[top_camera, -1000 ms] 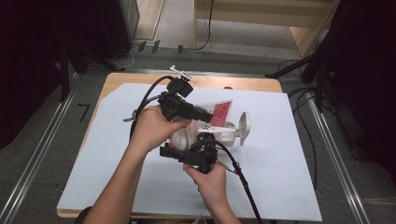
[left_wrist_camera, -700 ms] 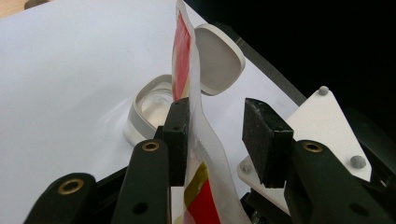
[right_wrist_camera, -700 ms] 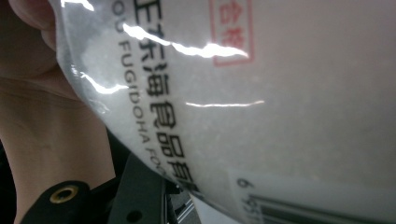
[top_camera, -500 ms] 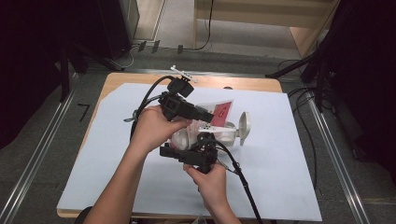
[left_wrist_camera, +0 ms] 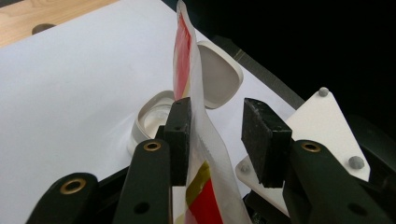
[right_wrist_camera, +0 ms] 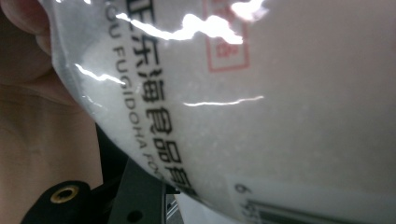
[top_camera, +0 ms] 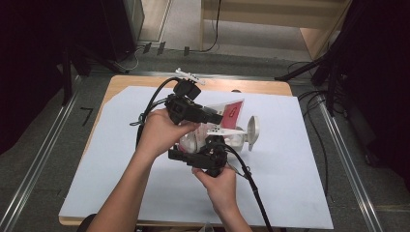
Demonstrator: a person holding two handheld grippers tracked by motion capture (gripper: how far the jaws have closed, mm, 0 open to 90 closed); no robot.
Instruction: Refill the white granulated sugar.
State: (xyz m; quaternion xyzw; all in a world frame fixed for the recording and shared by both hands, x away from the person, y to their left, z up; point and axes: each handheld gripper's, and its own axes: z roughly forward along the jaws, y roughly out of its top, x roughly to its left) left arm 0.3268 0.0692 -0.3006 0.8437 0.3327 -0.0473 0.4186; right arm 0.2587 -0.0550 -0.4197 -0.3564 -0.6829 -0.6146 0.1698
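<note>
A clear bag of white grains with a red top (top_camera: 227,113) hangs tilted over the white sheet. My left gripper (top_camera: 217,117) reaches in from the left with the bag's flat top edge (left_wrist_camera: 184,60) between its jaws (left_wrist_camera: 217,116). The edge lies against one pad and a gap shows to the other. Below it my right gripper (top_camera: 212,145) points up into the bag's full body, whose printed side (right_wrist_camera: 280,116) presses close to its camera. A small white tub (top_camera: 237,140) (left_wrist_camera: 154,119) stands just beyond, its lid (top_camera: 252,131) (left_wrist_camera: 217,74) swung open.
A white sheet (top_camera: 121,169) covers most of the wooden table (top_camera: 261,86). Black cables trail from both grippers across the sheet toward the near edge (top_camera: 251,183). A hand (right_wrist_camera: 37,93) is beside the bag. Dark stands and metal floor rails (top_camera: 338,145) flank the table.
</note>
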